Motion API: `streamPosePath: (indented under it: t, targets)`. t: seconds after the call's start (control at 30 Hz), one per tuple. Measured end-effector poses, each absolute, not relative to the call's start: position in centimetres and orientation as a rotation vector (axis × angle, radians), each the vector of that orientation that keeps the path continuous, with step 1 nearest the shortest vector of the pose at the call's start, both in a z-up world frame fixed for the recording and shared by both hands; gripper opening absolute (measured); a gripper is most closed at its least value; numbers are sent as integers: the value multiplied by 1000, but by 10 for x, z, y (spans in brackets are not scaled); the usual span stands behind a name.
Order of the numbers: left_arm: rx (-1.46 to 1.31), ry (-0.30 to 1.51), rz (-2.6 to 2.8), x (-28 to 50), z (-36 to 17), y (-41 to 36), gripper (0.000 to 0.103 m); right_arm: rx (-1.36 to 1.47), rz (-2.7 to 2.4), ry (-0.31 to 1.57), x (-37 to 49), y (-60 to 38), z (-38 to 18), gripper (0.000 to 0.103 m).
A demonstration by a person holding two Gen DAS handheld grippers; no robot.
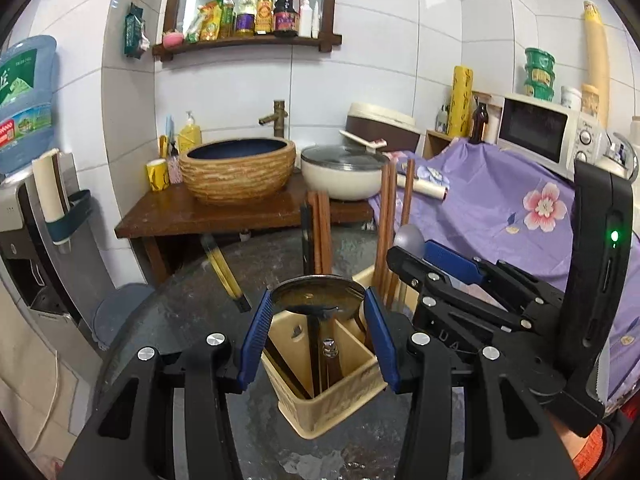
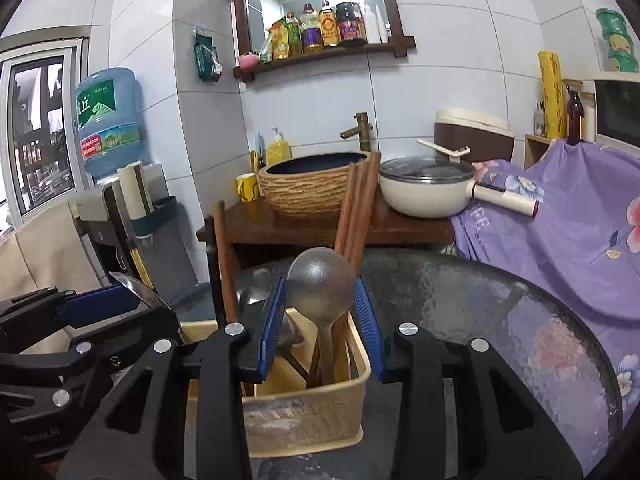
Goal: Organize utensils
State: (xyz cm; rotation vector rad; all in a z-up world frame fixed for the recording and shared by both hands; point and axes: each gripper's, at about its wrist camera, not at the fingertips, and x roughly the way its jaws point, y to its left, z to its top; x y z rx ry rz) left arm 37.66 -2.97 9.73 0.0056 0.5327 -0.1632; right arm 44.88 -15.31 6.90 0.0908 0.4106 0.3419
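Holding each spoon by its bowl: both grippers sit over the beige caddy, apparently lowering handles into its slots.
Left gripper (image 1: 319,306): its blue pads clench the rim of a metal spoon (image 1: 319,294), bowl held flat and handle hanging into a near compartment; the grip on the wide bowl likely keeps the handle free to drop straight.
Right gripper (image 2: 320,310): it grasps a grey round-backed spoon (image 2: 321,280) across the bowl, handle already down inside the right-hand compartment.
Utensil caddy (image 1: 332,412): a divided beige box standing on the dark glass table (image 2: 500,304), just below both tools.
Chopsticks (image 2: 358,208): brown sticks stand upright in the rear compartments, leaning outward, so long items seem sorted apart from spoons.
Judgement: the step looks near release; letting go too early could tip a spoon against the divider.
Beyond: a woven-look basin (image 1: 239,168) and lidded white pan (image 2: 426,192) on a wooden shelf.
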Motion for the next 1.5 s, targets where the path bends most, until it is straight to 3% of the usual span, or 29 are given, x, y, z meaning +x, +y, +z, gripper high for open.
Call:
streamPosePath:
  t: [0.33,0.4,0.5,0.63,0.7,0.73,0.97,1.17,1.5]
  targets:
    - [-4,554,-175,376,77,-30,47,89,349,452,454,-161,52,38]
    - [5,542,-177,372,78,-31,47,105,353,452,453,-164,52,45]
    - [12,504,-181,360,87,-30,57,132,367,417,444,-172,60,61]
    - [13,402,-163,330,106,-27,82,148,361,379,422,-185,76,68]
    - [11,316,-151,303,111,-25,94,145,348,341,395,-193,83,81]
    - [15,286,-151,291,111,-24,97,143,344,321,382,-196,85,83]
    - [23,210,-148,200,72,-29,97,77,346,243,255,-217,56,97]
    - [-43,256,-115,130,34,-26,97,26,291,201,147,-230,17,97]
    - [-51,257,-108,37,4,-29,97,46,262,143,39,-257,0,97]
